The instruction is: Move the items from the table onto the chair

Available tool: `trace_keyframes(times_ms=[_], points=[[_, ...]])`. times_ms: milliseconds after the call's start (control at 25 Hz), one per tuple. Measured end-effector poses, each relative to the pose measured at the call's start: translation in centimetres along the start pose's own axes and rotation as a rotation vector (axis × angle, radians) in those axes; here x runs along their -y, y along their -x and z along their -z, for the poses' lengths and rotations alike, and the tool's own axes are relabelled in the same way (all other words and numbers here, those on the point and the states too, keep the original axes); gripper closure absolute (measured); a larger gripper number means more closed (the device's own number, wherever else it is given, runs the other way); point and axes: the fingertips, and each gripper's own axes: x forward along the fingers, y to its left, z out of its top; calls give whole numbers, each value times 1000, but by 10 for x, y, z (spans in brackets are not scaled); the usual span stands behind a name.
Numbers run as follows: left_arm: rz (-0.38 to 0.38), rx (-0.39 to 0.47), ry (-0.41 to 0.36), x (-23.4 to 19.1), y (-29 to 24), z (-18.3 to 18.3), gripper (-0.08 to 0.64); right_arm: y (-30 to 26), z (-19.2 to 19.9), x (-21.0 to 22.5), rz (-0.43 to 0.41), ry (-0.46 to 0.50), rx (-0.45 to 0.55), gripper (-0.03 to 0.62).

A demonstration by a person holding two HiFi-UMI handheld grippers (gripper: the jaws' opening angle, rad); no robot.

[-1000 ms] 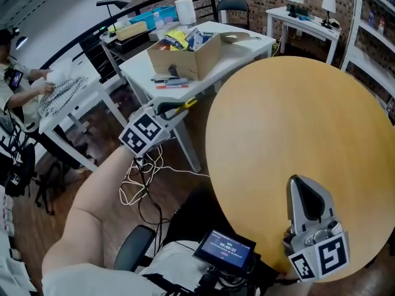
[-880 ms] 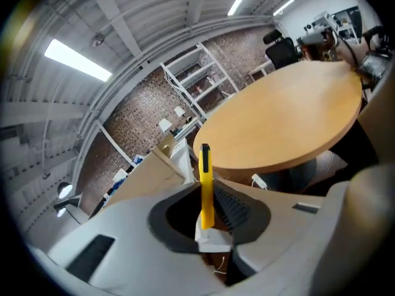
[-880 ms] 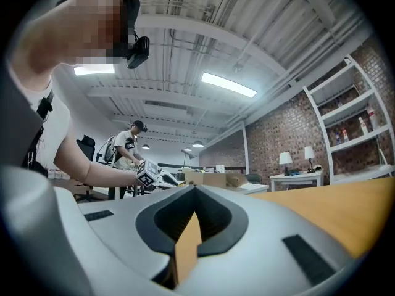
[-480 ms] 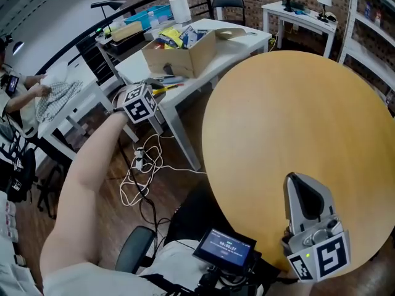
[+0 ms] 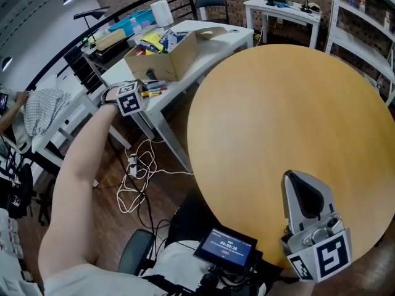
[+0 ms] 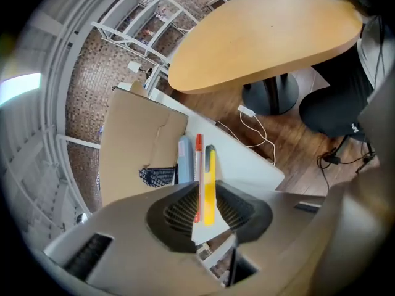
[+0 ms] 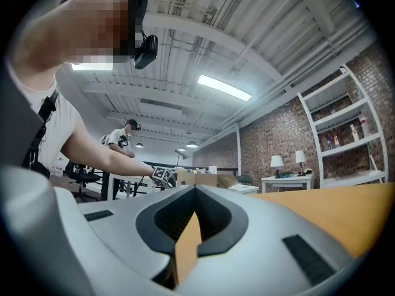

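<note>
My left gripper (image 5: 141, 94) reaches out over the near edge of the white table (image 5: 207, 42). In the left gripper view a yellow pen-shaped tool (image 6: 210, 190) and a red pen (image 6: 199, 165) lie on the white table (image 6: 247, 165) in the gap of my left gripper (image 6: 205, 191). Its jaws have just been opening, and the pads stand off both. A blue-grey pen (image 6: 184, 159) lies beside them, against the cardboard box (image 6: 136, 140). My right gripper (image 5: 302, 187) rests shut and empty at the near edge of the round wooden table (image 5: 290, 122).
The open cardboard box (image 5: 163, 57) holds several packets. Cables (image 5: 139, 177) trail on the wood floor under the white table. A black chair (image 5: 210, 5), a side table with lamps (image 5: 281, 8) and white shelves (image 5: 364, 23) stand behind. A black office chair (image 6: 336, 113) sits near the round table's foot.
My left gripper has carried the yellow tool up and left in the head view, to the pens on the white table. The right gripper has kept still.
</note>
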Motion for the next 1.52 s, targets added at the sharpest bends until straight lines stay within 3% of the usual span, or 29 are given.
trace_keyframes(times_ms=[280,440,600,760,880,1040,1360,1520], points=[[-92,53,0,-16,16,-14,431,7,0,5,17,-10,6,584],[-114,179,68,-7,46,-61,434,11,7,13,36,-26,1,584],[-91,365,130,19,81,-123,534,14,16,19,53,-39,-13,584],[-26,652,265,37,125,-186,541,17,21,26,72,-47,-18,584],[65,861,388,55,166,-233,541,22,21,31,89,-45,-18,584],[185,1081,539,79,211,-288,543,29,22,39,114,-41,-23,584],[296,1275,506,147,269,-370,543,58,33,63,191,-56,-60,584],[412,1343,472,173,296,-410,543,84,33,77,258,-73,-73,584]])
